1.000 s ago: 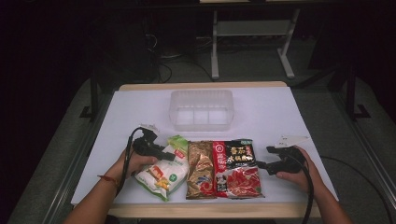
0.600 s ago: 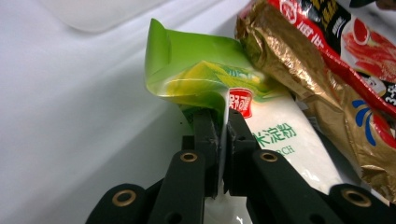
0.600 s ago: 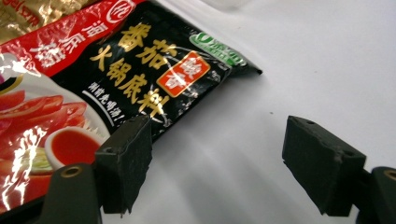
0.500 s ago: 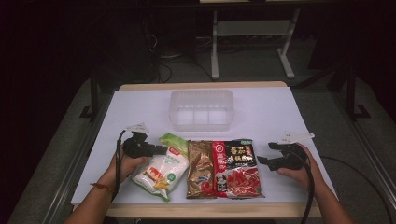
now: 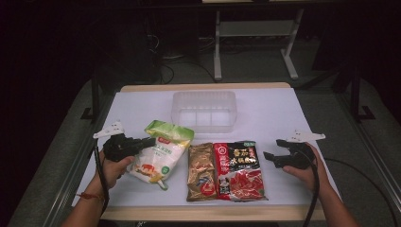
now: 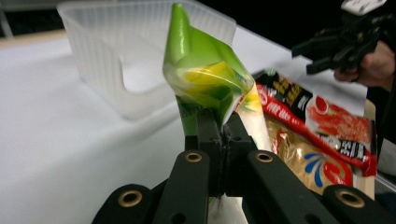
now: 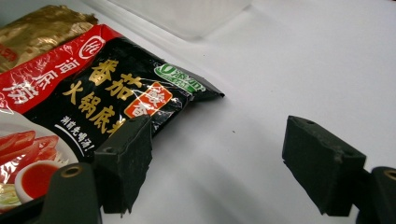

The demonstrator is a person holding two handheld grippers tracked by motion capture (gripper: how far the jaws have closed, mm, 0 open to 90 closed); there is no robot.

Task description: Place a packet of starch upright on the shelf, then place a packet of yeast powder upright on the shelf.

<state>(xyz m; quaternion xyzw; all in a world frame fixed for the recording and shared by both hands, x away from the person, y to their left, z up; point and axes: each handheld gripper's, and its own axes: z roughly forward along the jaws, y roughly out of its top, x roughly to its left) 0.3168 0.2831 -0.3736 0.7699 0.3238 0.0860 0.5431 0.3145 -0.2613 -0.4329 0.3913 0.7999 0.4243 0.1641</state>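
Observation:
A green and white food packet (image 5: 161,153) lies tilted at the table's left, and my left gripper (image 5: 150,140) is shut on its edge; in the left gripper view the packet (image 6: 210,88) stands up between the closed jaws of my left gripper (image 6: 222,135). A gold packet (image 5: 201,171) and a red and black packet (image 5: 239,169) lie side by side at the front middle. My right gripper (image 5: 272,149) stands open just right of the red and black packet (image 7: 93,93), its fingertips (image 7: 126,163) wide apart over bare table.
A clear plastic tub (image 5: 204,110) sits at the middle back of the white table (image 5: 274,113). In the left gripper view the tub (image 6: 116,60) is behind the raised packet. The table's wooden front edge (image 5: 213,213) runs between the person's forearms.
The left gripper has pulled left and slightly back, dragging the green and white packet away from the gold one and lifting its edge. The right gripper has barely moved.

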